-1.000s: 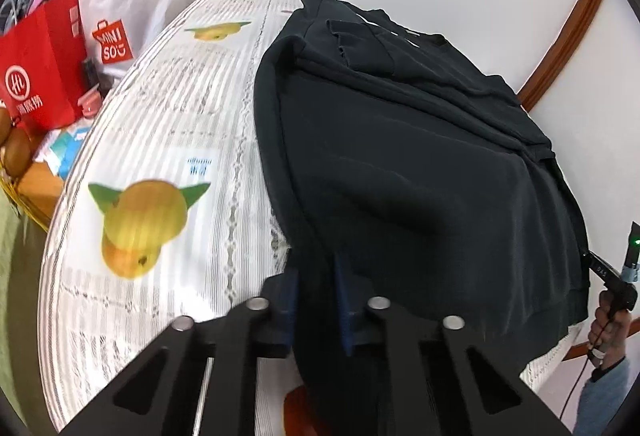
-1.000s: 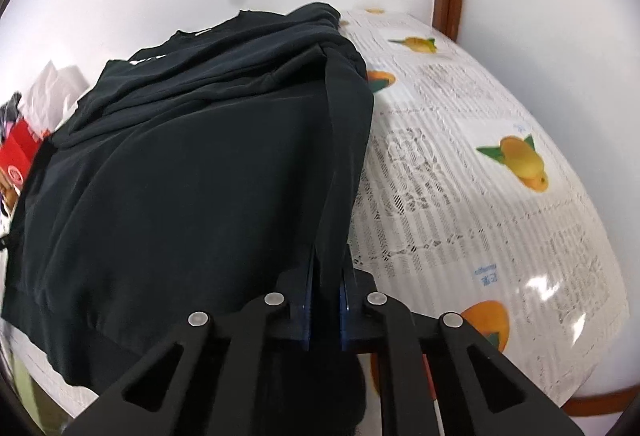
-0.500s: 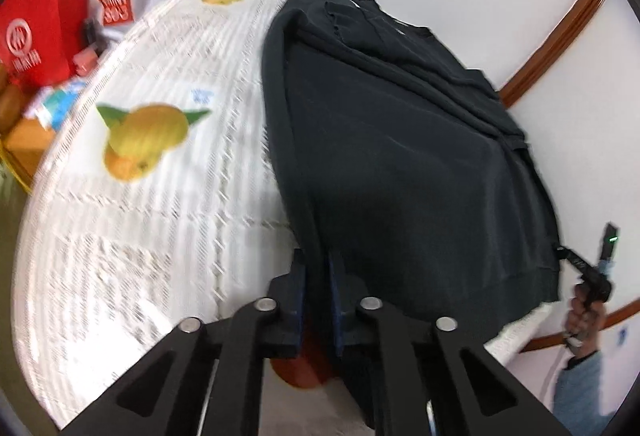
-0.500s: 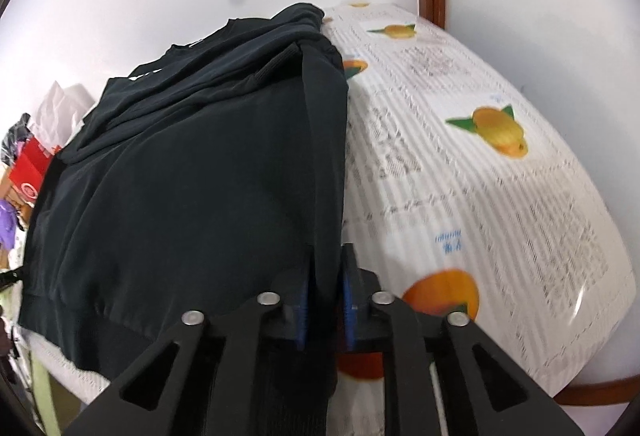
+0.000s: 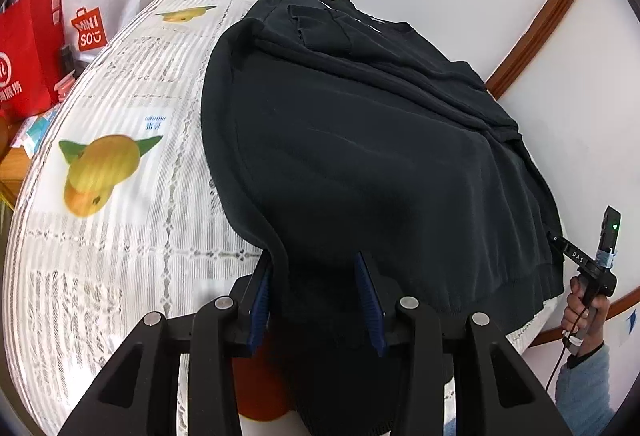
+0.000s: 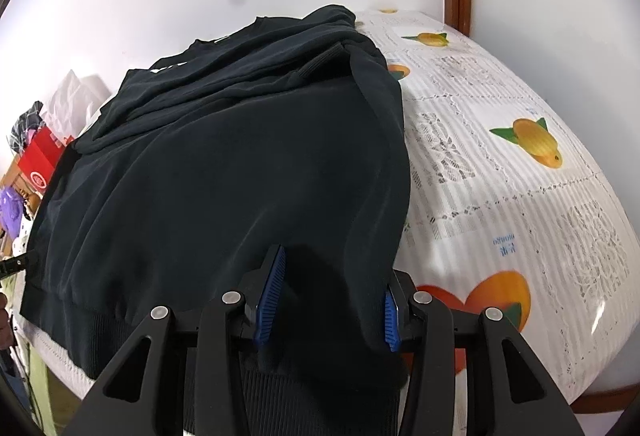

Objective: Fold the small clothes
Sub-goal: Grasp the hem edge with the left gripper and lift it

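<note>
1. The black sweatshirt (image 5: 360,155) lies spread on the table (image 5: 120,256); its hem hangs over the near edge.
2. The left gripper (image 5: 316,300) and the right gripper (image 6: 328,296) have just been opening; the cloth is loose between the released jaws.
3. The release step seems finished; next they should grasp again for a new fold.

Both grippers' jaws have just released the black sweatshirt (image 5: 360,155).

1. Sweater (image 5: 380,155) lies on table (image 5: 120,256), hem at near edge, collar end at far wall.
2. Left gripper (image 5: 316,296) at hem's left corner, right gripper (image 6: 332,300) at right corner; cloth btwn jaws of each.
3. Bags (image 5: 60,23) stand beyond table's far-left end.
4. Hand (image 5: 586,310) w/ handle off table's right, in left view.
</note>
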The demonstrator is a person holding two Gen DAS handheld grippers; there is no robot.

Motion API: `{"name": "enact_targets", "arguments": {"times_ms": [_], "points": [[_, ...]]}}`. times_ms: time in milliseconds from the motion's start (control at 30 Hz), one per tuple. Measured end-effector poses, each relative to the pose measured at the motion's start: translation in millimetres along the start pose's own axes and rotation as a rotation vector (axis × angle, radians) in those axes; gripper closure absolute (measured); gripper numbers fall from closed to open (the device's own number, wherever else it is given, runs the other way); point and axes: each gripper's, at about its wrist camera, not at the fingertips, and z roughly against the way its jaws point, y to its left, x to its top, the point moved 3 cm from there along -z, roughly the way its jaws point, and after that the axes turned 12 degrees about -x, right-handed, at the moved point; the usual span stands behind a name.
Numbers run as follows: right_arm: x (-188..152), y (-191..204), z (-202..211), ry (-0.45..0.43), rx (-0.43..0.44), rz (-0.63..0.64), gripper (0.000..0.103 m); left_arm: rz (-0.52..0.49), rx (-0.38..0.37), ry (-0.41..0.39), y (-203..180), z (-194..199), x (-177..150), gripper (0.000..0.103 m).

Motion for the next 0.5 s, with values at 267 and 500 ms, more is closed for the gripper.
{"name": "enact_targets", "arguments": {"times_ms": [267,500], "points": [[-17,0,13,-0.027,-0.031,0.094,0.082,-0.035,0.064,0.004,-1,7,-10,0.089],[-14,-17,38,-0.083,-0.024,0.039,0.094,-0.024,0.037,-0.044,-5,32,-7,0.094]]}}
